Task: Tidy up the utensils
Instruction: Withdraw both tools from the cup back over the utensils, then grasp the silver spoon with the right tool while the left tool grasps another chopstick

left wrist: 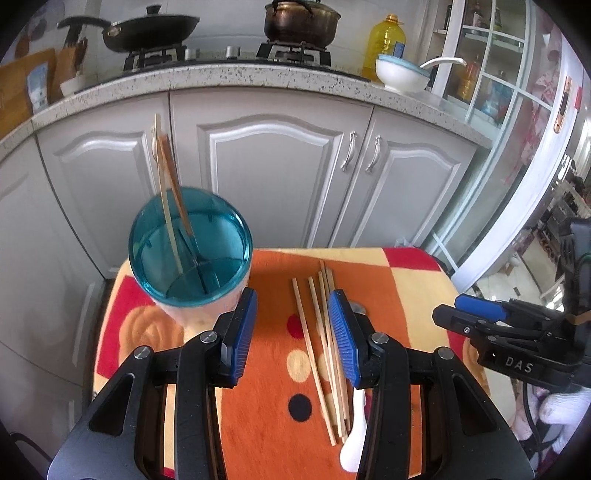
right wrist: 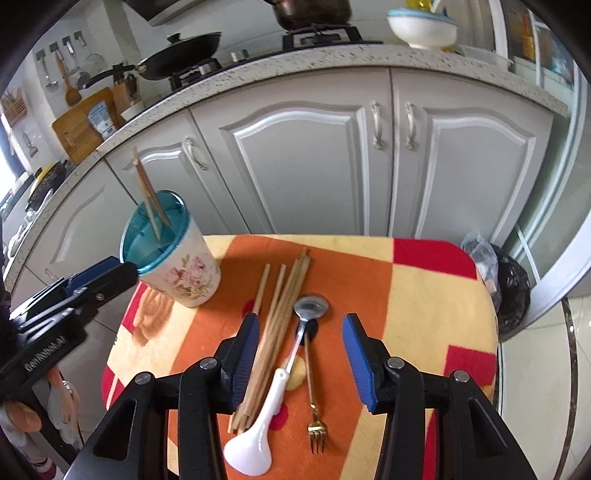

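A floral holder cup with a teal rim (left wrist: 190,251) (right wrist: 173,251) stands at the table's far left with two chopsticks (left wrist: 168,177) leaning in it. Several loose chopsticks (left wrist: 325,343) (right wrist: 280,332) lie on the orange cloth. Beside them lie a metal spoon with a white handle (right wrist: 284,380) and a small gold fork (right wrist: 314,406). My left gripper (left wrist: 293,332) hovers open just right of the cup, nothing between its fingers. My right gripper (right wrist: 301,347) hovers open above the spoon, fork and chopstick bundle, its pads apart from them.
The small table under the orange, red and yellow cloth (right wrist: 424,295) has rounded edges. Grey cabinet doors (left wrist: 273,177) stand close behind it, under a counter with a wok (left wrist: 147,31), a pot (left wrist: 301,22) and a white bowl (left wrist: 400,74). A black bag (right wrist: 511,288) sits on the floor to the right.
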Demonstrator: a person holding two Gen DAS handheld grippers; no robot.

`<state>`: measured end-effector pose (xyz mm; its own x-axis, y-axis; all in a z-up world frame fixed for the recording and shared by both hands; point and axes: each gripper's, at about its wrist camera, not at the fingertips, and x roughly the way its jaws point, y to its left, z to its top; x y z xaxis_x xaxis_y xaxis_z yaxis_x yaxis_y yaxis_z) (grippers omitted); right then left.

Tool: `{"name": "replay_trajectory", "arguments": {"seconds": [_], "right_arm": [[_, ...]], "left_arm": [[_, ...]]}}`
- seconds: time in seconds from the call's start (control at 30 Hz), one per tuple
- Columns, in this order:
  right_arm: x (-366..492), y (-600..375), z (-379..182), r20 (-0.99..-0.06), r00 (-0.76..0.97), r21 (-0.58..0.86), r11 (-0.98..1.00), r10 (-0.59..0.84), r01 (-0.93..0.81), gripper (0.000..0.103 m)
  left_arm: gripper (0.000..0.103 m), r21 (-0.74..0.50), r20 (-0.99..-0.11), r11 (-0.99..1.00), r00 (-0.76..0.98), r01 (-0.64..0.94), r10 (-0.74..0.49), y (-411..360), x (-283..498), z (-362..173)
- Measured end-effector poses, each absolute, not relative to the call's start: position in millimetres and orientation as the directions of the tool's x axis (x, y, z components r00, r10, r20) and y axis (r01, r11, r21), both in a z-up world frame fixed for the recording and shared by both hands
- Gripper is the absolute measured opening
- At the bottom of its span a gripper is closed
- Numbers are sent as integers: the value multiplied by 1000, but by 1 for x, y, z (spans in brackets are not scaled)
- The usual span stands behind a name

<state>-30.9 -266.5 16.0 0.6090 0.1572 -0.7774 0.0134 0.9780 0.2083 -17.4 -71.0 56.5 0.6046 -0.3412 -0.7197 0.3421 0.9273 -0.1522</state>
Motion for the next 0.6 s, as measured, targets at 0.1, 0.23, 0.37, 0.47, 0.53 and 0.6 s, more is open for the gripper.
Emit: {"name": "replay_trajectory", "arguments": {"seconds": [0.1,0.23,0.37,0.47,0.53,0.6], "right_arm": [[-31,-273,3,-792,589,218,975,158,33,46],[-28,-276,-22,-821,542,233,972,176,38,46],[-21,-275,-44,-832,511,274,961,218,37,45],[-8,-277,-59,-839,491,294,955,235,46,42],[2,-280,-67,-840,478,322,945,257,59,42],[11,-283,-74,-837,465,358,932,290,64,41]], "left_arm": [[40,-172,-737,916,570,361,-363,-70,-18,46],[40,-189,-773,910,516,369,-369,-72,-20,23],[40,-201,-813,906,453,371,-366,-81,-18,-3],[40,-203,-830,904,424,375,-362,-90,-15,-20],[39,-205,-838,905,411,372,-359,-95,-11,-30],[39,-205,-850,909,395,362,-348,-101,-3,-42]]}}
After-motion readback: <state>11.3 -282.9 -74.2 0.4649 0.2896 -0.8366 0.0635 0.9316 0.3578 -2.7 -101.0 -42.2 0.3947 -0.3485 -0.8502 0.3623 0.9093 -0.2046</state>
